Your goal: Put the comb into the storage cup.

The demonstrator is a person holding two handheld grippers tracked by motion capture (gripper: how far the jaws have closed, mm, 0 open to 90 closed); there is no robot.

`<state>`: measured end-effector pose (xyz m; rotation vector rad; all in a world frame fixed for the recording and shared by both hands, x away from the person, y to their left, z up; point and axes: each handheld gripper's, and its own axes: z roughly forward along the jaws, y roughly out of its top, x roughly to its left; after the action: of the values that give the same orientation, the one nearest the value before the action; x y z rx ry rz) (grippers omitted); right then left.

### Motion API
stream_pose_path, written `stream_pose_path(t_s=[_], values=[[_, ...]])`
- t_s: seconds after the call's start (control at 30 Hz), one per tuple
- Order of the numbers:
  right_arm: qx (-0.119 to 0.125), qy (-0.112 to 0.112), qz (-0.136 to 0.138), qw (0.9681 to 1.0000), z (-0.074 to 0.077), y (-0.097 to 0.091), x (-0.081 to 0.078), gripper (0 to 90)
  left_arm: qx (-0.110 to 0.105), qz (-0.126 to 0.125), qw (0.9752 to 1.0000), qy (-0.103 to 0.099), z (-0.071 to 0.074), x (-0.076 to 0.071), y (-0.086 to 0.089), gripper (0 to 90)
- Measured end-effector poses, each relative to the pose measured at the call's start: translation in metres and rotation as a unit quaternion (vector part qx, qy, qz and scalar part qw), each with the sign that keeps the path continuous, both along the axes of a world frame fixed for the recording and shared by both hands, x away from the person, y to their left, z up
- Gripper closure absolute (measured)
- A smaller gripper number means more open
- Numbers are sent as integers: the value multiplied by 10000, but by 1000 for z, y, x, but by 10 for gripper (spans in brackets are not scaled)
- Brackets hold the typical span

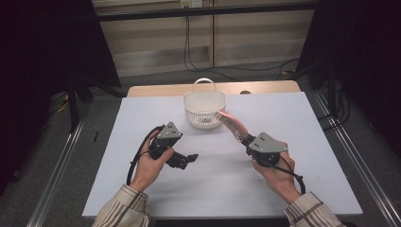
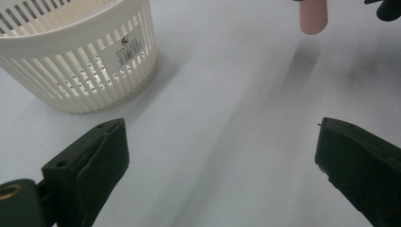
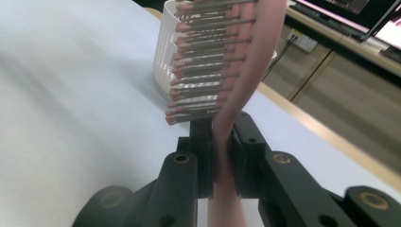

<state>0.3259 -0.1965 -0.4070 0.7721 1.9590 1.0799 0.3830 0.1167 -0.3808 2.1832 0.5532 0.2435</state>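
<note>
Pink hairbrush point(image 3: 222, 71) sits clamped by its neck in the right gripper point(image 3: 222, 156), bristles angled toward the white slatted basket point(image 1: 204, 109) for dropping in; the left gripper point(image 2: 222, 165) waits wide open, empty.

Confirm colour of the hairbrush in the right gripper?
Pink hairbrush, bristles pink-tipped; clearest in the right gripper view, clamped in the right gripper.
</note>
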Motion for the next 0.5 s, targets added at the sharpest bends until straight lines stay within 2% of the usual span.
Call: stream_pose_path(t_s=[0.1, 0.27, 0.43, 0.5], values=[[385, 254, 44, 9989, -2, -5, 3, 810, -1, 20, 10000, 7, -1, 1, 1, 39], [845, 387, 253, 9954, -2, -9, 6, 810, -11, 26, 10000, -2, 0, 0, 1, 38], [1021, 417, 527, 9925, -1, -8, 5, 810, -10, 18, 10000, -23, -1, -1, 0, 38], [1169, 469, 612, 9902, -2, -7, 5, 810, -17, 21, 10000, -45, 0, -1, 0, 37]])
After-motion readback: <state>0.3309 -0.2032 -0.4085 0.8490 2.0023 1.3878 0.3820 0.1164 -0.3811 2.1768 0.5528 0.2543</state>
